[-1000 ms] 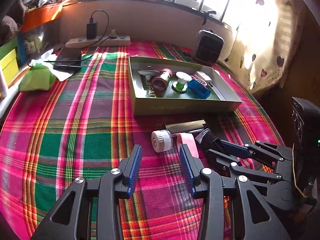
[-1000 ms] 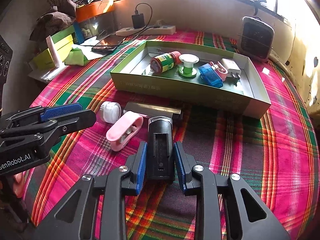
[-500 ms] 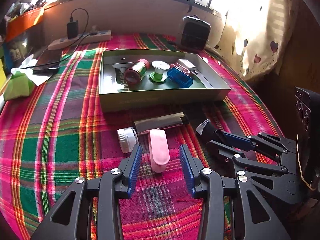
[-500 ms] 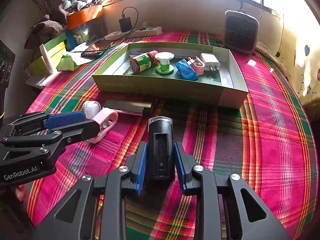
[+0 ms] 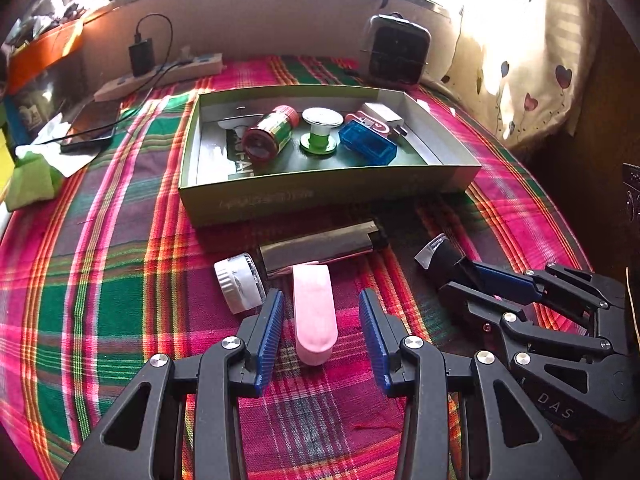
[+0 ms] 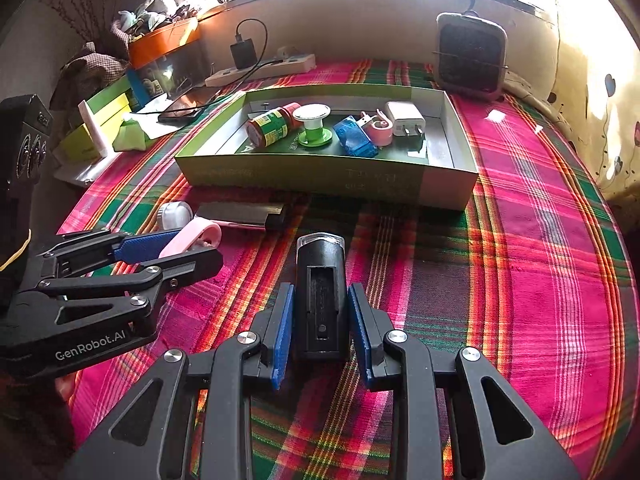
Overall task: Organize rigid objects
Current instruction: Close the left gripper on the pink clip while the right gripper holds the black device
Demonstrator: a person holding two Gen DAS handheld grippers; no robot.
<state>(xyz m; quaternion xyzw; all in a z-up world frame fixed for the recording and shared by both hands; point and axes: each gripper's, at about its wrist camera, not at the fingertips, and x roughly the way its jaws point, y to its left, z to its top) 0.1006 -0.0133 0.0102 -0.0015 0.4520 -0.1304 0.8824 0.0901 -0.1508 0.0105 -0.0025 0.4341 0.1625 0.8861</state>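
Note:
My left gripper (image 5: 322, 334) is open, its blue pads on either side of a pink clip-shaped object (image 5: 314, 314) lying on the plaid cloth, not touching it. My right gripper (image 6: 320, 330) is shut on a black flashlight-like device (image 6: 321, 298) and holds it just above the cloth; it also shows in the left wrist view (image 5: 444, 258). A white capped jar (image 5: 239, 282) and a dark grey rectangular bar (image 5: 320, 246) lie by the pink object. The green cardboard box (image 5: 320, 194) holds a red-green tin (image 5: 270, 134), a green spool (image 5: 320, 130), a blue case (image 5: 368, 144) and a white charger (image 6: 406, 120).
A small black fan (image 6: 470, 56) stands behind the box. A power strip with a charger (image 6: 264, 68), a phone (image 5: 92, 126), a green cloth pouch (image 5: 34, 180) and stacked boxes (image 6: 100, 120) sit at the back left. The table edge falls away at right.
My left gripper has moved right and forward until its open pads straddle the pink object. My right gripper keeps its grip on the black device, which has shifted slightly towards the box.

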